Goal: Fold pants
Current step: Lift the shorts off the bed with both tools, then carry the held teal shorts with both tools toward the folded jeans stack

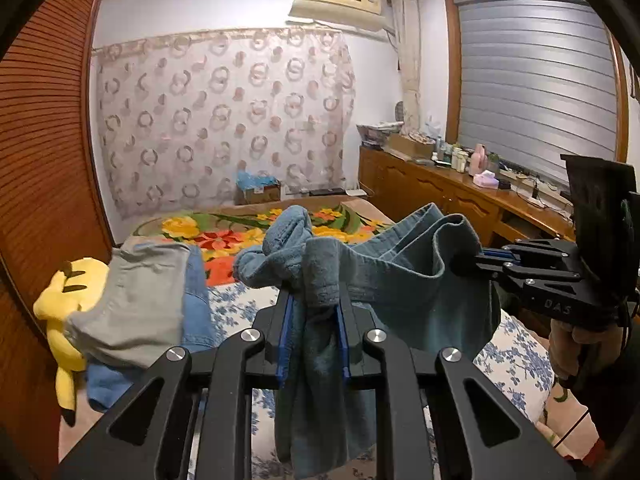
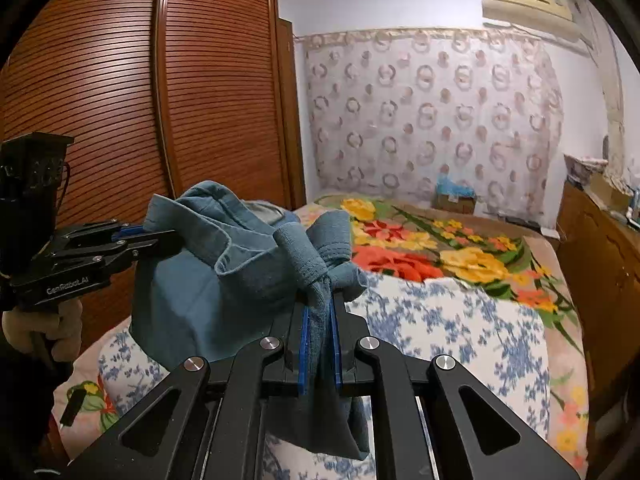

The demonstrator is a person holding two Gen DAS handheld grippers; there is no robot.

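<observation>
Teal-blue pants (image 1: 404, 280) hang in the air above the bed, held between both grippers. My left gripper (image 1: 314, 300) is shut on one bunched end of the waistband; it also shows at the left of the right wrist view (image 2: 160, 240). My right gripper (image 2: 320, 304) is shut on the other bunched end of the pants (image 2: 208, 280); it also shows at the right of the left wrist view (image 1: 464, 260). The cloth sags between them and drapes down below each set of jaws.
The bed (image 2: 460, 320) has a blue floral sheet and a bright flower blanket (image 1: 224, 236). Grey and blue garments (image 1: 136, 304) lie on the bed's left beside a yellow plush toy (image 1: 68, 292). A wooden wardrobe (image 2: 120, 100) stands left, a cluttered sideboard (image 1: 460, 188) right.
</observation>
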